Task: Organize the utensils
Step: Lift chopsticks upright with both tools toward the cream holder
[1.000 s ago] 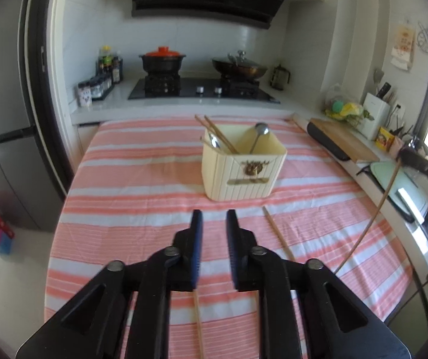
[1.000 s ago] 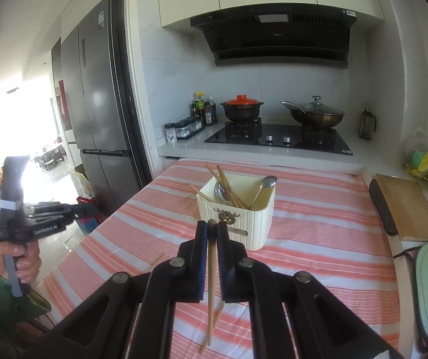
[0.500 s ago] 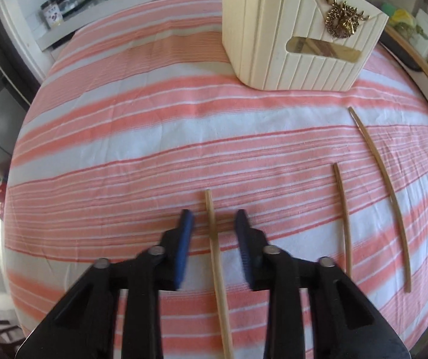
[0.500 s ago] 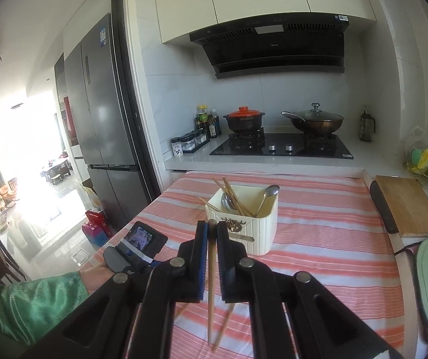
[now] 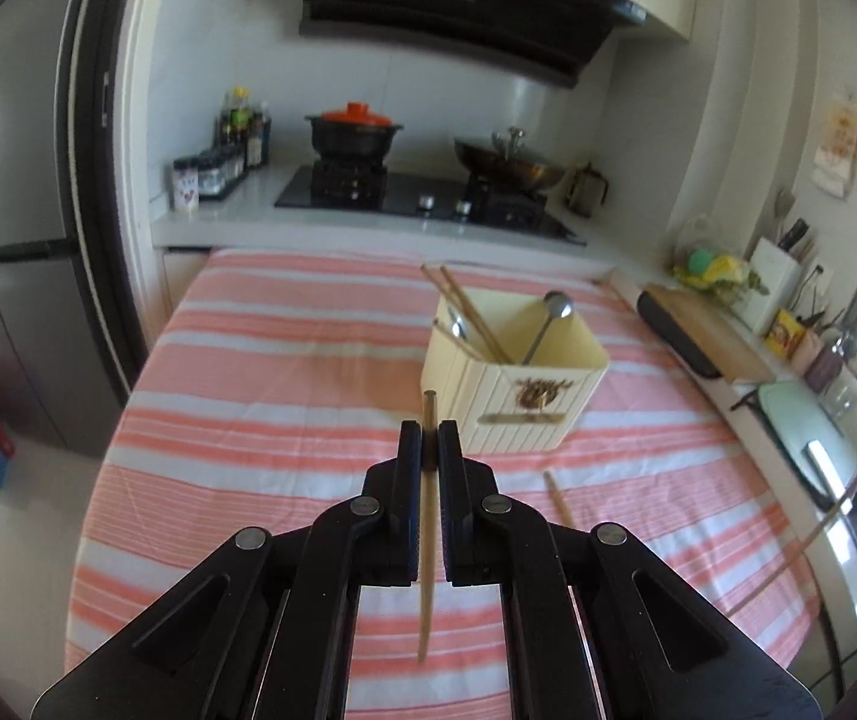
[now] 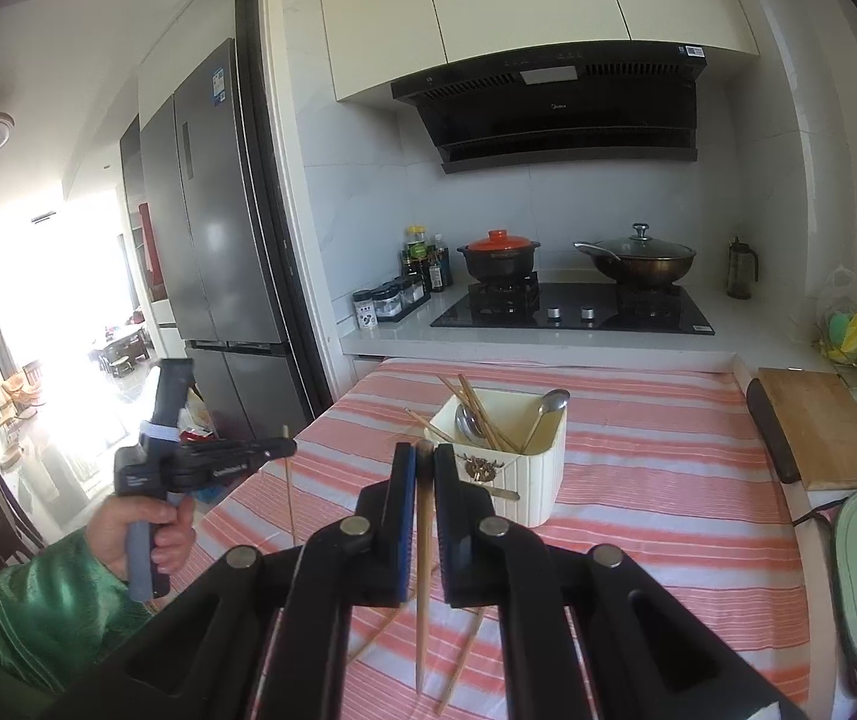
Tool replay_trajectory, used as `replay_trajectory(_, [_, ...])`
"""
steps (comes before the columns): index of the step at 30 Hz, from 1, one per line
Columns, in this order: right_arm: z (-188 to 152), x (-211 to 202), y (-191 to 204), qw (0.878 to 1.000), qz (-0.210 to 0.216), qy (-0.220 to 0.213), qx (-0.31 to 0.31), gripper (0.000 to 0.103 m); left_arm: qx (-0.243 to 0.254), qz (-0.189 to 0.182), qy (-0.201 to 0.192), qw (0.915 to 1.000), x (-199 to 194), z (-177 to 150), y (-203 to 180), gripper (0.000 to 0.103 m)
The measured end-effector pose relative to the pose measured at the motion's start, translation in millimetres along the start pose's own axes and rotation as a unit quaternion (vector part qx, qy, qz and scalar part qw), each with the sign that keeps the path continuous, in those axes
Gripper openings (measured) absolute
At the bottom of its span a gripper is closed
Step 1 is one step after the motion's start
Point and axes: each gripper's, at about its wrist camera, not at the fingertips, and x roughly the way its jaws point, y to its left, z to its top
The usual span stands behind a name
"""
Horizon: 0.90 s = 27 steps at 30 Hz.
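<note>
A cream ribbed utensil holder [image 5: 512, 384] [image 6: 521, 468] stands on the striped table, with several chopsticks and spoons [image 5: 554, 315] inside. My left gripper [image 5: 429, 438] is shut on a wooden chopstick [image 5: 427, 540], held upright above the table in front of the holder. It also shows at the left of the right wrist view [image 6: 284, 450]. My right gripper [image 6: 423, 462] is shut on another chopstick [image 6: 422, 570], held above the table near the holder. Loose chopsticks [image 5: 559, 498] [image 6: 458, 666] lie on the cloth.
The red-and-white striped tablecloth [image 5: 284, 372] covers the table. Behind it is a stove with a black pot [image 5: 353, 132] and a wok [image 5: 509, 162]. A cutting board [image 6: 824, 426] lies on the right counter. A fridge [image 6: 218, 228] stands at left.
My left gripper closed on the chopstick it straddled on the cloth and lifted it off the table. My right gripper keeps its chopstick and has pulled back a little.
</note>
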Motion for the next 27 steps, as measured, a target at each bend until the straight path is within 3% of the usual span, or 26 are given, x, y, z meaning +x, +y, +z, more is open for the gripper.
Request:
replay_trajectory(5, [3,6,8,1.000,-0.002,0.000,-0.009,0.006,0.005,-0.005,-0.042,0.9991,-35,11,-8,0.003])
replay_trajectory(10, [9,8,13,0.999,-0.019,-0.010,-0.025,0.006,0.039,0.028,-0.063,0.9969,-47,16,-26,0.003])
replay_trajectory(21, [17,25,-3,0.999,-0.044,-0.017,-0.017,0.006,0.080,0.069,-0.078,0.9913,-53,13,-42,0.003])
replay_trajectory(24, [15,31,-7,0.999,-0.048,-0.016,-0.009,0.006,0.078,0.065,-0.076,0.9919,-52,13,-39,0.003])
replay_trajectory(27, [14,36,-10,0.999,-0.050,-0.015,0.002,0.006,0.055,0.026,-0.085,0.9946,-62,20,-30,0.003])
